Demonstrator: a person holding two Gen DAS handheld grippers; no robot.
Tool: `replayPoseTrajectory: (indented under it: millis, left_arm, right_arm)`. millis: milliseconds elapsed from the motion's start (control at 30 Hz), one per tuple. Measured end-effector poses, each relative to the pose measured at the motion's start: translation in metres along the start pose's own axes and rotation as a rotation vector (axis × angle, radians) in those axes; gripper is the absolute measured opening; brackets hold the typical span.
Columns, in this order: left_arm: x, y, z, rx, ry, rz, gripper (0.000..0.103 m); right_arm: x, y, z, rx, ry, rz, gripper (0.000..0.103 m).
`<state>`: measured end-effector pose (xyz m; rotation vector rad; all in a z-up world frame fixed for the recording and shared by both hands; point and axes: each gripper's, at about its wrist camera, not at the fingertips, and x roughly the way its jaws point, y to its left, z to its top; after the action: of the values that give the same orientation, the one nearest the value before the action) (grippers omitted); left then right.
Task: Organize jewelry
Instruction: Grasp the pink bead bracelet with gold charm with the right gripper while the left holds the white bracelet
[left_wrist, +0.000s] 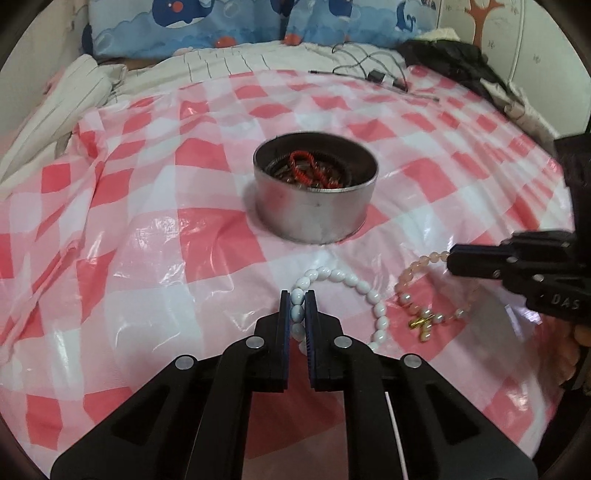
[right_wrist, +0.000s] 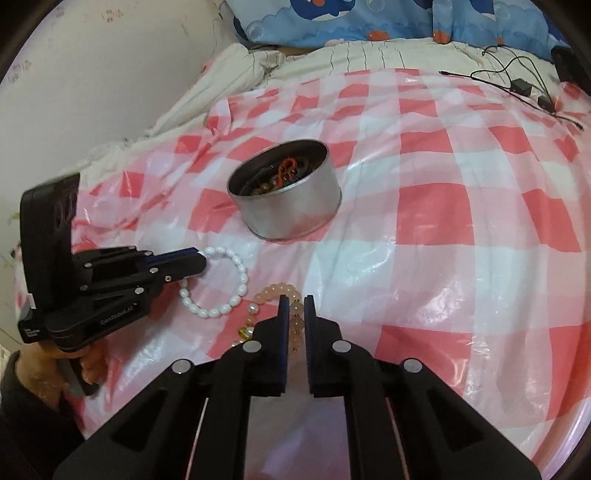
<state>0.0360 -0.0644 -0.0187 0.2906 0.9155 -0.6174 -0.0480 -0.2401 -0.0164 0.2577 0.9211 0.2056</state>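
White bead bracelet (left_wrist: 354, 295): loop of smooth oval beads, lying on the checked plastic sheet (left_wrist: 147, 221) over the bed, just in front of the metal tin (left_wrist: 316, 192). Light, limp between beads, glossy and likely to slip. Left tongs (left_wrist: 297, 308) closed narrow on the near-left arc of the loop, beads pinched between the pads. Best held across a single bead or the cord gap between two beads; expected to sag and swing when lifted.

Pink bead bracelet (right_wrist: 291, 306): round translucent beads with a small gold charm (left_wrist: 419, 322) and pearl cluster, lying just right of the white loop, not touching it as far as visible. Right tongs (right_wrist: 296, 314) drawn narrow around its far-right arc; apparently gripping, though contact of the pads is hard to confirm in the wrist view. Charm end heavier, so hang likely uneven.

Tin open at the top, upright, already holding a red cord piece (left_wrist: 308, 166) and darker items. Rim thin and hard; strands to be carried above it and lowered inside.

Sheet wrinkled and slick, soft bedding beneath. Open room on all sides of the tin; cables (right_wrist: 517, 77) and pillows (left_wrist: 240, 22) well apart at the far edge. Two tongs near each other: lifts to be staggered.
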Motion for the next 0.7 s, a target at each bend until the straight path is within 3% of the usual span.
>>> replayPoseTrajectory:
  millis: [33, 100, 133, 333, 567, 700]
  left_arm:
    - [0.002, -0.002, 0.000, 0.015, 0.005, 0.014, 0.007]
    - [0.003, -0.006, -0.001, 0.037, 0.006, 0.035, 0.007]
    - [0.002, -0.006, -0.001, 0.043, 0.007, 0.043, 0.007]
    - [0.002, -0.008, -0.001, 0.063, 0.010, 0.071, 0.012]
    - [0.003, -0.010, -0.001, 0.073, 0.008, 0.089, 0.031]
    - [0.005, -0.012, -0.002, 0.081, 0.013, 0.102, 0.035]
  right_arm:
    - [0.001, 0.001, 0.000, -0.004, 0.003, -0.008, 0.010]
    - [0.000, -0.001, -0.001, -0.006, 0.000, -0.019, 0.025]
    - [0.000, 0.000, -0.001, -0.013, -0.008, -0.030, 0.039]
    - [0.004, 0.003, -0.003, -0.044, 0.006, -0.059, 0.041]
    - [0.007, 0.007, -0.005, -0.070, 0.015, -0.088, 0.045]
    - [0.017, 0.016, -0.010, -0.136, 0.040, -0.156, 0.047]
